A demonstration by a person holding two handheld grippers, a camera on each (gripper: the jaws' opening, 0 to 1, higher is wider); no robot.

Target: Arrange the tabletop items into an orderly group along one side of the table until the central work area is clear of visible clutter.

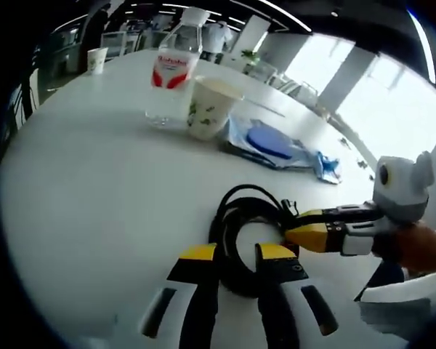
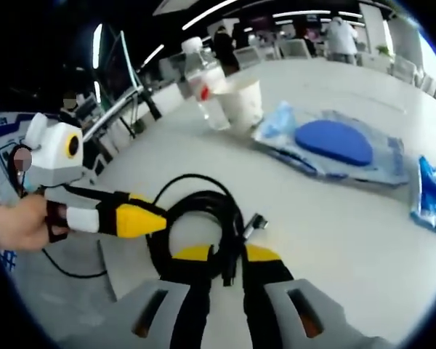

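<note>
I work over a long white table [image 1: 80, 189] in a bright office with strip lights and big windows; beyond my grippers I count one water bottle [image 1: 173, 69], two paper cups, the near cup [image 1: 209, 107] beside the bottle and a far cup [image 1: 97, 59], and one blue plastic packet [image 1: 276, 144]; my left gripper [image 1: 236, 256] and right gripper [image 2: 227, 256] both pinch one coiled black cable [image 2: 196, 218].

Part of the coiled black cable [image 2: 196, 225] is hidden behind yellow jaw tips. The red label words on the clear plastic bottle [image 1: 173, 69] are blurred. The small blue packet [image 2: 432, 196] is cut off.
</note>
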